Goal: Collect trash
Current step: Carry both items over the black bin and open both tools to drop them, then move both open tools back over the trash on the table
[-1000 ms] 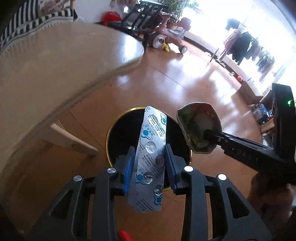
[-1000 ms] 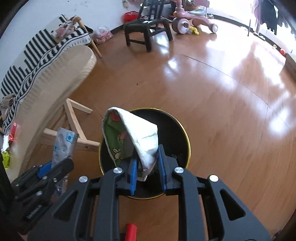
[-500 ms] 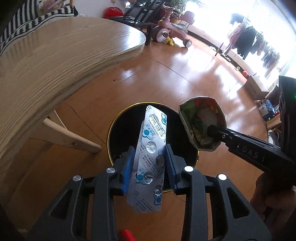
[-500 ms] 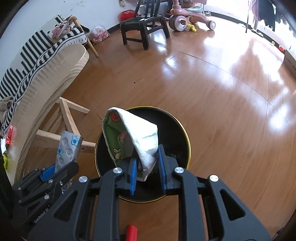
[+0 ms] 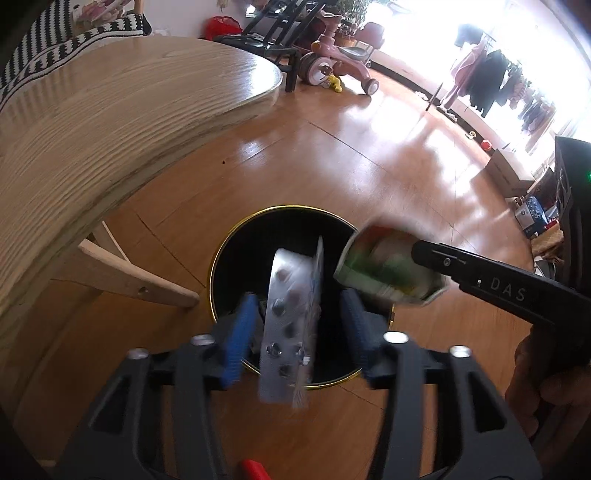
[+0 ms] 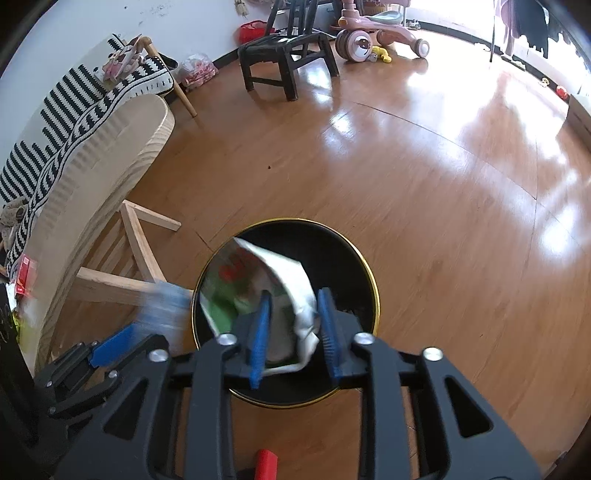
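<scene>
A black bin with a gold rim (image 5: 236, 243) (image 6: 369, 273) stands on the floor below both grippers. My left gripper (image 5: 299, 328) is open above it, and a silver pill blister pack (image 5: 291, 321) drops, blurred, between its blue pads (image 5: 240, 332). My right gripper (image 6: 293, 328) is open too. The green and white snack wrapper (image 6: 291, 284) slips loose between its pads over the bin. The wrapper also shows blurred in the left wrist view (image 5: 384, 269).
A round wooden table (image 5: 110, 110) with slanted legs (image 6: 136, 243) stands to the left of the bin. A black chair (image 6: 288, 55) and a pink ride-on toy (image 6: 373, 29) are farther back on the wooden floor. A striped cloth (image 6: 74, 110) lies behind the table.
Both grippers have opened over the bin. The blister pack and the wrapper have come loose and are falling, blurred.
</scene>
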A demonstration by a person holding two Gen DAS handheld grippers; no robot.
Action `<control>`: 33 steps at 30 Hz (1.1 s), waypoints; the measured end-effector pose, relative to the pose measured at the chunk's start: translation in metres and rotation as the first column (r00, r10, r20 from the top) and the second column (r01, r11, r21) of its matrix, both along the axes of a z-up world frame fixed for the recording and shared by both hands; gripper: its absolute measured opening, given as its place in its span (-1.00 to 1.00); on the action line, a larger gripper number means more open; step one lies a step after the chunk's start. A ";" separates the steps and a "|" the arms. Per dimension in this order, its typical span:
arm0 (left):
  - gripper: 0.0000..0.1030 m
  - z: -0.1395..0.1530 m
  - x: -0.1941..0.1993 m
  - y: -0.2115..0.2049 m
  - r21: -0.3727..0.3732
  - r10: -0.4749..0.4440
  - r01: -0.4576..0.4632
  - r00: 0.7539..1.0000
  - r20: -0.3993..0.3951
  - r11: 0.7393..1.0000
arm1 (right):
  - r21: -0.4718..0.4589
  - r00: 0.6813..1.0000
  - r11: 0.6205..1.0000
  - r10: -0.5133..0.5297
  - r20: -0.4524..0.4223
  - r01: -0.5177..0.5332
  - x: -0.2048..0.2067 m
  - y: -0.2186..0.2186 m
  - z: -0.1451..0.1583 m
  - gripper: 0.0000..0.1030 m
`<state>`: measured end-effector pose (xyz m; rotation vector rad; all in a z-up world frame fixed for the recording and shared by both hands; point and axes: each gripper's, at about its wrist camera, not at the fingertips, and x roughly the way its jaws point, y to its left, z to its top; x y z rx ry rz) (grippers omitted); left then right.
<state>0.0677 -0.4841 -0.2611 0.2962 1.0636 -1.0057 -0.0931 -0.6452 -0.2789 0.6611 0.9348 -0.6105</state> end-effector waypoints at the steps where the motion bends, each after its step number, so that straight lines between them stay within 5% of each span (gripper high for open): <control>1: 0.13 0.001 0.000 0.000 -0.003 0.000 0.000 1.000 0.003 1.000 | -0.013 1.000 1.000 -0.004 0.002 0.004 -0.001 0.001 0.002 0.09; 11: 0.36 0.009 0.004 0.009 -0.033 0.045 -0.045 0.999 -0.002 0.998 | -0.033 1.000 0.999 -0.002 0.020 0.003 -0.002 0.005 0.026 0.13; 20: 0.41 0.066 0.033 0.082 -0.141 0.223 -0.230 0.973 -0.067 0.963 | -0.083 0.995 0.994 0.073 0.061 -0.068 0.019 0.039 0.077 0.27; 27: 0.60 0.132 0.089 0.220 -0.167 0.412 -0.400 0.910 0.049 0.901 | -0.105 0.964 0.966 0.247 0.103 -0.236 0.093 0.110 0.118 0.32; 33: 0.65 0.154 0.131 0.363 -0.102 0.557 -0.548 0.813 0.169 0.830 | -0.123 0.896 0.903 0.425 0.126 -0.411 0.181 0.203 0.139 0.33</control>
